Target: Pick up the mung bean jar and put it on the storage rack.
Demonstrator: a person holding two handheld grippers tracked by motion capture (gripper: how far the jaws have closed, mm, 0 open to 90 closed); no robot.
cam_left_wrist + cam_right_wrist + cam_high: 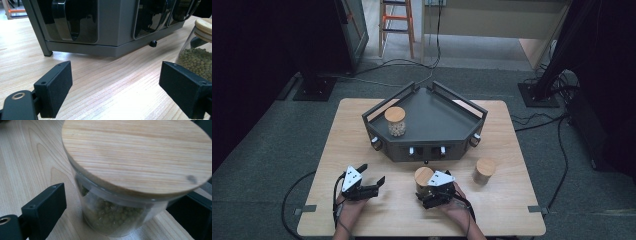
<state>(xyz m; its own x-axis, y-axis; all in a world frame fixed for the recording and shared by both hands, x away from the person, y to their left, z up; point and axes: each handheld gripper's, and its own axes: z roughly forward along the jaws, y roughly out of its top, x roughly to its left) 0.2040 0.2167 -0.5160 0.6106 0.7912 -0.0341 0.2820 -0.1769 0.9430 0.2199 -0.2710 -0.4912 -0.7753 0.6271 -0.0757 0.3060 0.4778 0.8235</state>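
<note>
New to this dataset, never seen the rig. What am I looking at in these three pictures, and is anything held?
There is no robot arm. A person at a wooden table holds a two-jaw tool in each hand.

The high view looks down from above the person's side: left tool, right tool. The other two pictures come from cameras riding on each tool, looking along its black jaws.

On the table sits a dark grey angular rack with a jar of pale contents on top. Two more wooden-lidded jars stand in front of it: one off to the right, and a jar of green beans.

The left tool is open over bare wood. The right tool is open with its jaws either side of the bean jar; I cannot tell if they touch it. Nothing looks lifted.
</note>
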